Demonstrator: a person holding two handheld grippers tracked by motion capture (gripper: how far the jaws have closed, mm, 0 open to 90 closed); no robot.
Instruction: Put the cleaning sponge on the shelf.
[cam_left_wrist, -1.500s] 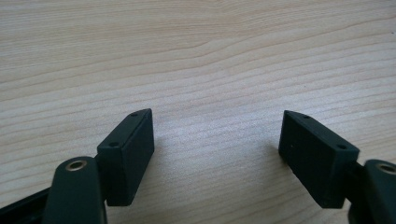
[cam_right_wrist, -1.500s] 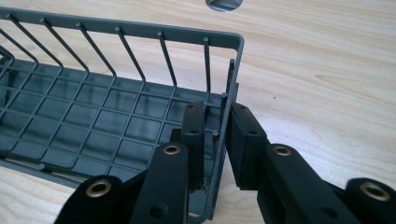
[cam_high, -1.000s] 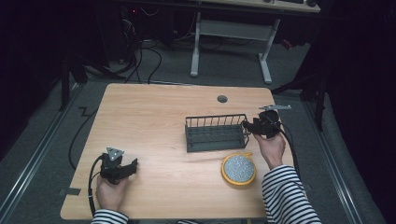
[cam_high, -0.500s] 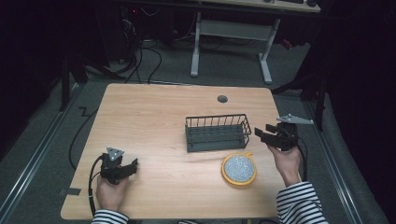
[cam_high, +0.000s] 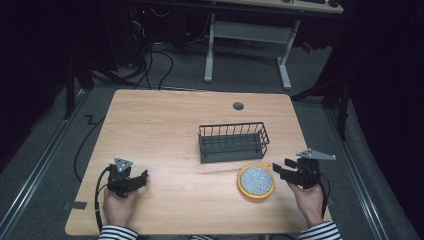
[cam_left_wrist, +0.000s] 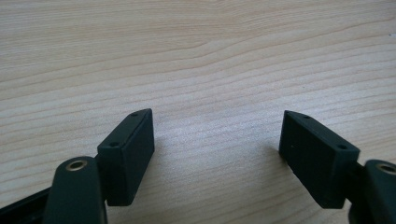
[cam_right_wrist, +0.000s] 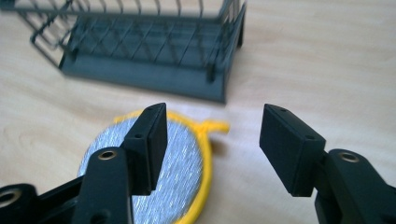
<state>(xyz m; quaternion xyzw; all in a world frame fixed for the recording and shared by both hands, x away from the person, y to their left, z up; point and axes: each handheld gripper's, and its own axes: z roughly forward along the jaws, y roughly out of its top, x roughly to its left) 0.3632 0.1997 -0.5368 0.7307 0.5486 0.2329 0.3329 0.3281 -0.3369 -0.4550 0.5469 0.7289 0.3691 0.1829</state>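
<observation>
Both grippers stand spread with nothing between their jaws. Right gripper (cam_high: 284, 170) sits lower right, just beside the yellow-rimmed disc (cam_high: 256, 181); left gripper (cam_high: 141, 176) rests lower left, well apart from the wire basket (cam_high: 233, 142)

Both hand-held grippers low at the near edge, jaws apart.

The left hand (cam_high: 118, 206), in a striped sleeve, holds the left gripper (cam_high: 141, 177) at the near left, its jaws spread wide and pointing right. The right hand (cam_high: 306, 200) holds the right gripper (cam_high: 281, 169) at the near right, jaws likewise parted, pointing left, its grey plate uppermost.
</observation>
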